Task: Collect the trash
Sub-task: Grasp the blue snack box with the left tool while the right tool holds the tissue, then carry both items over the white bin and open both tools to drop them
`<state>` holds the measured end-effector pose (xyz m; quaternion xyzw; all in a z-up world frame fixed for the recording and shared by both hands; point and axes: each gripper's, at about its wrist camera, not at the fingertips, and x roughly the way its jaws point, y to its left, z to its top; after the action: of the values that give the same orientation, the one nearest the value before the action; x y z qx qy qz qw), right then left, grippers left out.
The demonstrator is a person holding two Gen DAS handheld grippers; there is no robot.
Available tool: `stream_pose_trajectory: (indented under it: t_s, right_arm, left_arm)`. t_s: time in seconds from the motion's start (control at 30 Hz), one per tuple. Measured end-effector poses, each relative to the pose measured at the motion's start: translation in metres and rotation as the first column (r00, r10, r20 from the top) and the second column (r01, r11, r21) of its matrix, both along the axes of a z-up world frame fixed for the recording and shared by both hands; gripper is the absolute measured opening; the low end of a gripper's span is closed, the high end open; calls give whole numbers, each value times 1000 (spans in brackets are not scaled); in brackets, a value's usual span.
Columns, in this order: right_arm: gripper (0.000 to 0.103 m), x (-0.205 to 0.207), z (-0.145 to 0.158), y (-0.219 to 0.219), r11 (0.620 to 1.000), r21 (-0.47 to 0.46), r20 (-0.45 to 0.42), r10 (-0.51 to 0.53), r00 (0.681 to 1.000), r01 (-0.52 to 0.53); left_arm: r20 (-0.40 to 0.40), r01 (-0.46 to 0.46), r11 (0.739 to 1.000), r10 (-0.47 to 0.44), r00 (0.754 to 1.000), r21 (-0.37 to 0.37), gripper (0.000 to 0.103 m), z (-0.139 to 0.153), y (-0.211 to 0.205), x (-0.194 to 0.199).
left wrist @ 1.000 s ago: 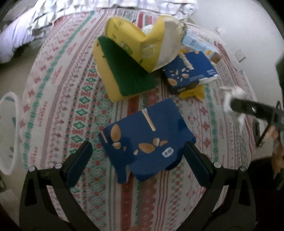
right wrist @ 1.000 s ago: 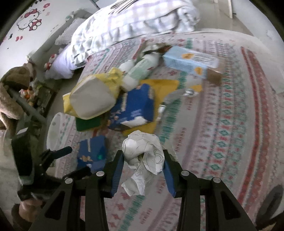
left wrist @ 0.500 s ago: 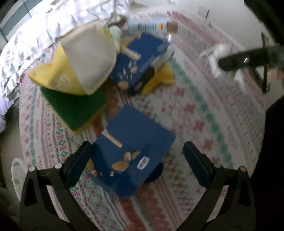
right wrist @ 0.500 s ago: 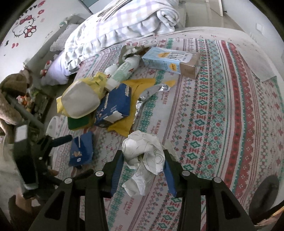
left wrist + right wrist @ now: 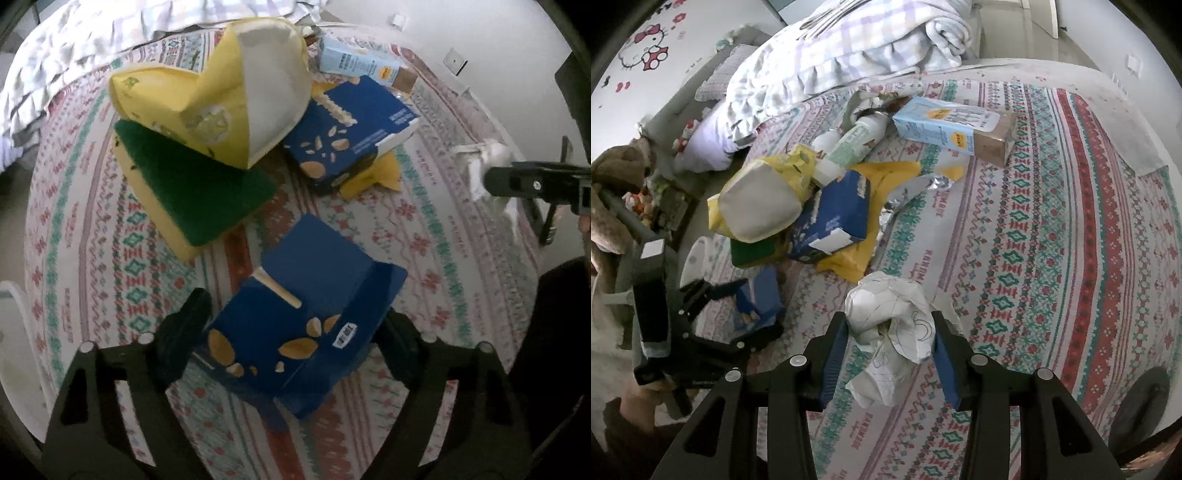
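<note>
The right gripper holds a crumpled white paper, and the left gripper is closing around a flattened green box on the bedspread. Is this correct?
One detail is wrong: the box between the left gripper's fingers is blue, not green, as the left wrist view shows. Its jaws have just been closing around it. The right gripper does hold the crumpled white paper.

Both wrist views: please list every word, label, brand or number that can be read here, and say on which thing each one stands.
No text can be read with certainty.
Light blue carton: dark print and a yellow badge, too small to read.
Blue box between the left gripper's jaws: a small white label, blurred.
Second blue box: white lines of print, too small.
Green and white bottle: print blurred.
Wall: a cartoon cat face with a red bow, no words.
</note>
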<state>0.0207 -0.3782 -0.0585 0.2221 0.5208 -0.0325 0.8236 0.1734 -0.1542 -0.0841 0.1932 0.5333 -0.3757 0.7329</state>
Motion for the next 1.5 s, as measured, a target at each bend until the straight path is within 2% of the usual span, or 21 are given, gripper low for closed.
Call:
stream_pose_trajectory:
  t_s: [0.2, 0.27, 0.47, 0.67, 0.77, 0.83, 1.0, 1.1, 1.33, 1.4, 1.47, 1.5]
  right_arm:
    - [46, 9, 9, 15, 1000, 2, 24, 17, 1000, -17]
    - [46, 12, 12, 22, 1000, 1, 30, 24, 999, -24]
    - [46, 25, 19, 48, 999, 2, 50, 48, 998, -48]
    - [46, 40, 26, 78, 996, 5, 68, 85, 994, -86]
    - [46, 48, 29, 92, 994, 5, 75, 104, 992, -105]
    - [46, 53, 32, 102, 993, 6, 81, 115, 990, -115]
    - [46, 68, 35, 128, 989, 13, 91, 146, 985, -148]
    - [46, 75, 37, 144, 985, 16, 98, 169, 981, -171]
    - [46, 93, 35, 176, 978, 30, 105, 204, 973, -208]
    - [46, 98, 30, 183, 977, 29, 97, 209, 973, -213]
    - [46, 99, 28, 187, 976, 33, 96, 213, 972, -217]
    - [47, 101, 26, 190, 975, 32, 97, 215, 972, -219]
  left_arm:
    - [-5, -27, 999, 27, 1000, -41, 78, 16, 6, -15]
    - [-16, -43, 997, 42, 999, -69, 67, 24, 16, -21]
    - [-31, -148, 985, 145, 989, -94, 62, 32, 70, -29]
    - [-17, -245, 957, 246, 969, -154, 61, 53, 108, -40]
    - [4, -291, 940, 296, 955, -180, 61, 64, 134, -33]
    - [4, -331, 924, 338, 941, -192, 61, 71, 132, -25]
    - [9, -455, 863, 468, 884, -218, 61, 75, 146, -8]
    - [18, -533, 811, 553, 833, -239, 61, 75, 164, 2]
    - [29, -698, 644, 741, 671, -314, 62, 65, 223, 24]
    - [20, -717, 618, 762, 648, -322, 66, 58, 233, 30]
    - [16, -748, 587, 790, 613, -308, 77, 50, 241, 34]
    - [13, -768, 570, 806, 592, -292, 78, 47, 246, 35]
